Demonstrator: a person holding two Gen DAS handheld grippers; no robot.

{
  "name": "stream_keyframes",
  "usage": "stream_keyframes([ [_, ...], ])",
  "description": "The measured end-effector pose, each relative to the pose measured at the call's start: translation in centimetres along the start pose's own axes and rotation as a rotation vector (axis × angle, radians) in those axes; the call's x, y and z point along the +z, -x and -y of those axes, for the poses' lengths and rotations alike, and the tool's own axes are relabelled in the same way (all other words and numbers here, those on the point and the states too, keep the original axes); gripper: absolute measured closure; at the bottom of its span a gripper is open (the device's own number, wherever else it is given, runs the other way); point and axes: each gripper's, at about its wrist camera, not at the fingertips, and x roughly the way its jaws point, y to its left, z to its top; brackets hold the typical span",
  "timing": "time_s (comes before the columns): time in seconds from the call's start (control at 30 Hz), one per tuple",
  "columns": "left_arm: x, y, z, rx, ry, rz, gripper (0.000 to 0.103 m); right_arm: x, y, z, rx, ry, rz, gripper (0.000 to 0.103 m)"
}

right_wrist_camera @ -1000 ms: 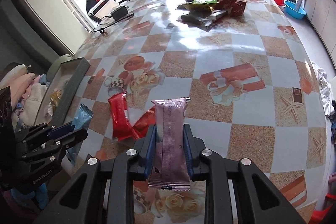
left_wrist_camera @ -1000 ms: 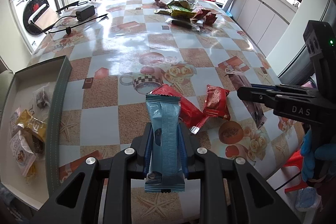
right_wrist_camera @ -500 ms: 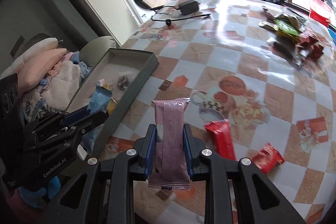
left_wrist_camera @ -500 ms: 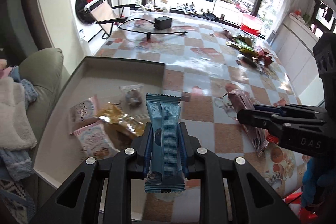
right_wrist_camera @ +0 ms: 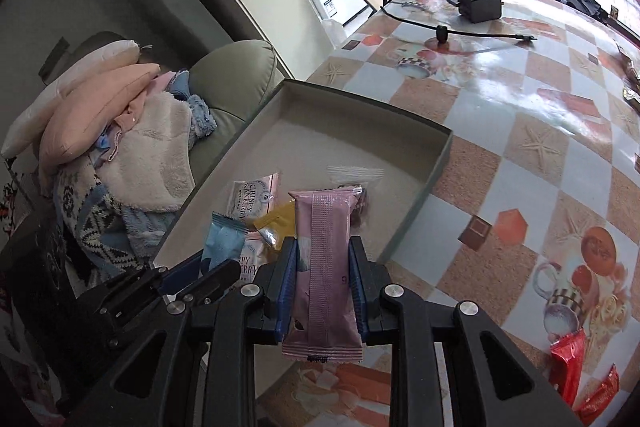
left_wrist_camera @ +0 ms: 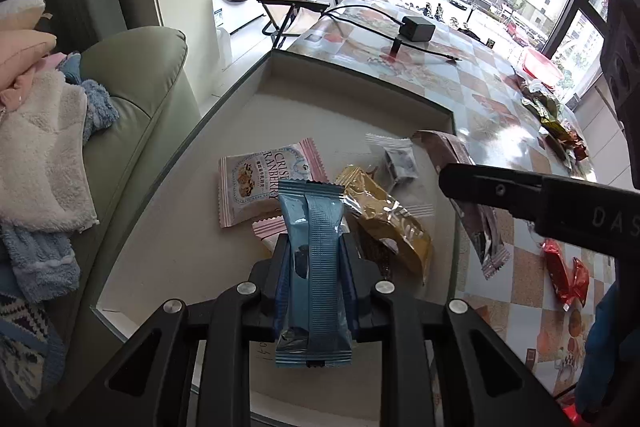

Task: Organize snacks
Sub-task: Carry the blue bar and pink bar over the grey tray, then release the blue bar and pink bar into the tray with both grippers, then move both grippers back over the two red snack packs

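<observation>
Holding, left gripper [left_wrist_camera: 314, 267]: clamped a blue snack bar [left_wrist_camera: 314, 263] upright above the grey tray [left_wrist_camera: 352, 95]
Right gripper [right_wrist_camera: 322, 279]: pinched a pink snack bar [right_wrist_camera: 324, 267]; hung over the tray's near corner
Tray contents: cranberry crisp packet [left_wrist_camera: 256, 183]; gold packet [left_wrist_camera: 388, 219]; small clear packet [left_wrist_camera: 396, 163]
Table [right_wrist_camera: 520, 115]: red packets [right_wrist_camera: 580, 379] lay outside the tray

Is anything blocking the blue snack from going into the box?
Nothing visible blocks it. The left gripper holds the blue snack over the open box, which has no lid. Packets already lie beneath it, like the gold packet, but bare floor shows nearby.
</observation>
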Motion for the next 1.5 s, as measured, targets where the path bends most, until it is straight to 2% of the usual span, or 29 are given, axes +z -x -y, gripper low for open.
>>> stream_keyframes([
  [0.07,0.0,-0.2,0.0,-0.004,-0.002,0.006,0.075,0.3,-0.8,-0.3,-0.008,0.002,-0.014,0.076],
  [0.13,-0.1,-0.1,0.0,-0.022,-0.015,0.007,0.057,0.6,-1.5,-0.3,-0.014,-0.004,-0.027,0.076],
  [0.17,-0.1,-0.2,0.1,-0.025,-0.018,0.001,0.029,0.7,-1.7,-0.2,-0.013,-0.008,-0.040,0.076],
  [0.2,-0.1,-0.3,0.2,-0.023,-0.017,0.000,0.013,0.8,-2.1,-0.1,-0.009,-0.015,-0.055,0.076],
  [0.27,-0.2,-0.3,0.4,-0.027,-0.024,0.010,0.013,0.9,-2.8,0.2,-0.008,-0.033,-0.082,0.075],
  [0.3,-0.2,-0.3,0.4,-0.028,-0.027,0.006,0.013,0.9,-2.9,0.4,-0.013,-0.043,-0.087,0.062],
  [0.33,-0.2,-0.4,0.5,-0.026,-0.028,0.003,0.013,0.9,-2.8,0.7,-0.017,-0.052,-0.085,0.035],
  [0.37,-0.2,-0.3,0.5,-0.026,-0.029,0.001,0.013,0.9,-2.5,1.0,0.011,-0.060,-0.067,0.031],
  [0.43,-0.1,-0.2,0.6,-0.031,-0.035,-0.001,0.013,0.8,-2.0,1.4,-0.015,-0.071,-0.052,0.021],
  [0.53,-0.1,0.6,1.3,-0.056,-0.047,0.010,0.013,0.7,-0.8,2.6,-0.042,-0.086,-0.040,0.020],
  [0.67,-0.1,2.4,3.4,-0.078,-0.093,0.046,0.013,-0.3,2.7,6.1,-0.101,-0.132,0.015,0.020],
  [0.77,-0.1,3.5,6.0,-0.105,-0.153,0.061,0.013,-2.3,5.7,9.7,-0.182,-0.205,0.053,0.020],
  [0.87,-0.2,4.3,8.9,-0.151,-0.203,0.057,0.010,-5.1,9.0,13.8,-0.316,-0.281,0.105,0.020],
  [0.93,-0.4,4.2,11.2,-0.172,-0.228,0.033,0.009,-7.1,10.7,16.7,-0.391,-0.342,0.117,0.020],
  [1.0,-0.6,3.4,13.7,-0.180,-0.246,-0.005,0.009,-8.8,12.1,19.7,-0.428,-0.413,0.110,0.020],
  [1.1,-1.5,1.5,17.5,-0.201,-0.261,-0.082,0.008,-11.2,13.1,22.9,-0.437,-0.501,0.103,0.020],
  [1.2,-2.3,-0.4,21.1,-0.215,-0.258,-0.146,0.008,-13.3,13.4,24.2,-0.432,-0.526,0.095,0.020],
  [1.37,-2.3,-2.9,25.1,-0.193,-0.197,-0.181,0.008,-15.7,14.1,25.9,-0.409,-0.586,0.095,0.020],
  [1.43,-2.6,-4.0,26.0,-0.159,-0.196,-0.202,0.008,-16.2,14.3,26.0,-0.398,-0.597,0.101,0.020],
  [1.5,-3.0,-5.0,26.1,-0.087,-0.231,-0.203,0.008,-16.4,14.5,25.9,-0.395,-0.596,0.110,0.020],
])
